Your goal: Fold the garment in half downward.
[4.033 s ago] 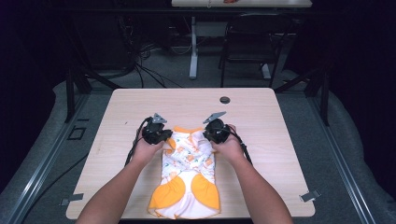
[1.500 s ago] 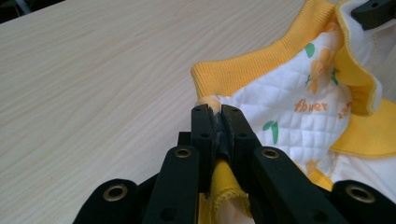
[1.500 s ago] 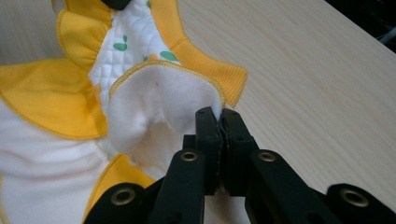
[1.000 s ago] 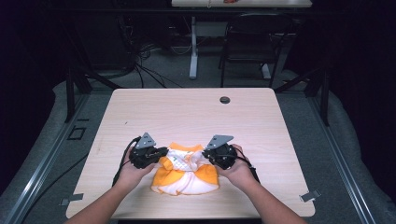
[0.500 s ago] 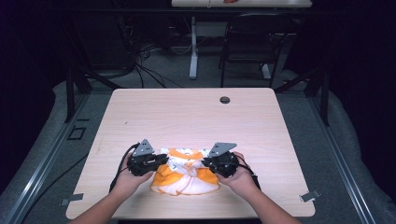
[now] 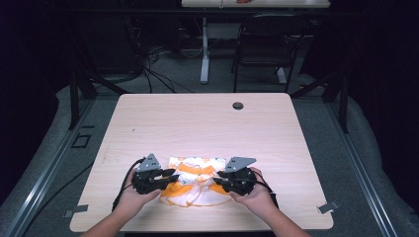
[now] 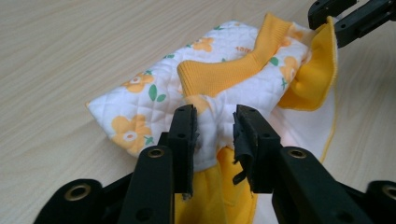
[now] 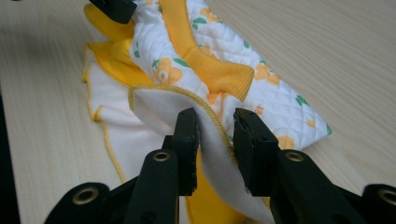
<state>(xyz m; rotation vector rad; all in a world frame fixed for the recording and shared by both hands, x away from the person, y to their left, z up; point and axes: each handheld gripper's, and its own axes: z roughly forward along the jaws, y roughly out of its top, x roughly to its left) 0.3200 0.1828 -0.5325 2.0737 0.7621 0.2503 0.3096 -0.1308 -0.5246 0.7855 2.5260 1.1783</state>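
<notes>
Both jaws open around folded garment (image 6: 195, 180)

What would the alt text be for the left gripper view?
Two black tongs stand open around a fold of a quilted white garment with yellow flowers, folded on a pale wooden table. The other tongs reach in at its far orange edge.

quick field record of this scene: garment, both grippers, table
garment: white quilted baby top, orange flowers and trim, folded near the table's front edge
left gripper: jaws just opening, fabric between them, pads apart from it
right gripper: jaws just opening, white hem lying loose between them
table: light wood, dark round hole at far edge
</notes>
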